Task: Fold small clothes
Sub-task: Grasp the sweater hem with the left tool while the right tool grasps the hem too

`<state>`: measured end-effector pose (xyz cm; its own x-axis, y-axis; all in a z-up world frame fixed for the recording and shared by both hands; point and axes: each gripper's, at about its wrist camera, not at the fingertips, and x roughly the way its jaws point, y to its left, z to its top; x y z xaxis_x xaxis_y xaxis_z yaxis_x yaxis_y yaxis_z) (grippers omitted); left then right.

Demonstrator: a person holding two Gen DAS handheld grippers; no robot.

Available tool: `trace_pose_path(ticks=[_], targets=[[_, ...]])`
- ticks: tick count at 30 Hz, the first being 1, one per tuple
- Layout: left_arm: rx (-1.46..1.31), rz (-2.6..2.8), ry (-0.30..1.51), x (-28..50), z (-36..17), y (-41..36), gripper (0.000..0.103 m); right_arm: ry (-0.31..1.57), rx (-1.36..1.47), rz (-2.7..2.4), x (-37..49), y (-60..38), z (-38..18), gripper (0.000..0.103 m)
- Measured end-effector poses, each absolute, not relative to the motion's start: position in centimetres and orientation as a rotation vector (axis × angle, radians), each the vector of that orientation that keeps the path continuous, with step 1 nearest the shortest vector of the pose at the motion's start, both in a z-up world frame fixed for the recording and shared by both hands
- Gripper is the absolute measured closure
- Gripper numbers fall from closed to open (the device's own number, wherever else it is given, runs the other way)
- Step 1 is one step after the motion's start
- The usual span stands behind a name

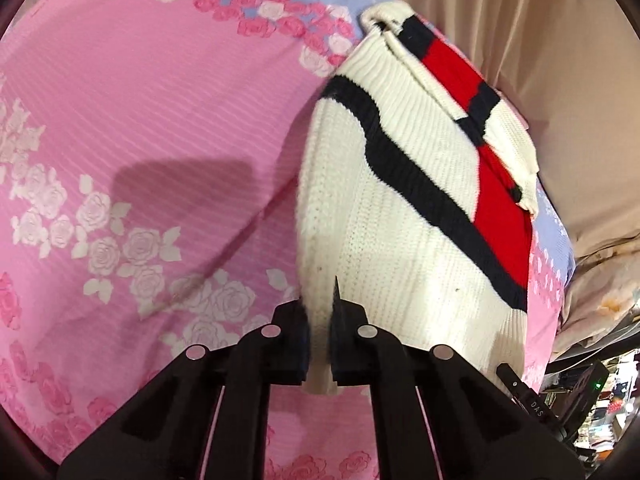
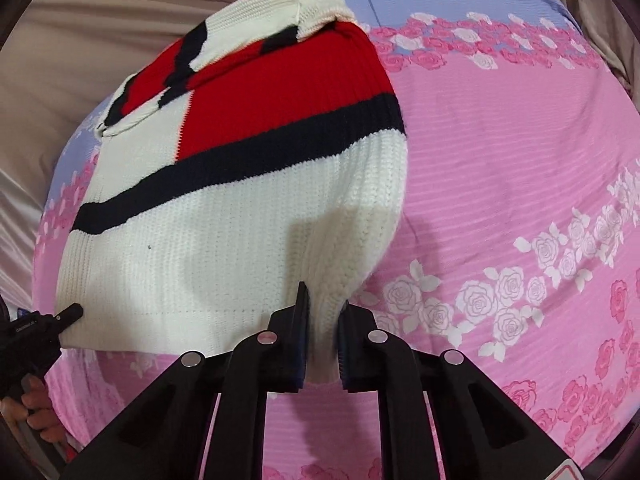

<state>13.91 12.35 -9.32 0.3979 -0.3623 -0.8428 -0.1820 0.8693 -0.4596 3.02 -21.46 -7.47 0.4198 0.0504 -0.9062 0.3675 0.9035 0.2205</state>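
Note:
A white knit sweater (image 1: 400, 208) with a navy stripe and a red block lies on the pink rose-print bedsheet (image 1: 140, 120). One sleeve is folded across its far end. My left gripper (image 1: 320, 332) is shut on the near left corner of the hem, with white knit pinched between the pads. My right gripper (image 2: 324, 320) is shut on the near right corner of the same sweater (image 2: 224, 216). The left gripper's tip (image 2: 70, 313) shows at the hem's other corner, with a hand (image 2: 36, 404) behind it. The corners look slightly raised off the sheet.
The bedsheet (image 2: 500, 160) spreads wide to the right of the sweater and turns lilac at the far end. Beige cloth (image 1: 520, 20) lies beyond the bed's far edge. Cluttered shelves (image 1: 600, 412) sit past the bed's edge at lower right in the left wrist view.

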Motion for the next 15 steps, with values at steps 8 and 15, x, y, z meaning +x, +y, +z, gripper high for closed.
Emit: trace_pose_path(ticks=[8, 15], targets=[[-0.524, -0.136, 1.138, 11.6, -6.6, 12.7, 0.097, 1.099, 0.346, -0.186, 1.7, -21.4, -4.7, 0.094], [-0.467, -0.143, 1.142, 8.2, -4.7, 11.9, 0.098, 1.110, 0.306, -0.118, -1.8, -21.6, -3.5, 0.094]])
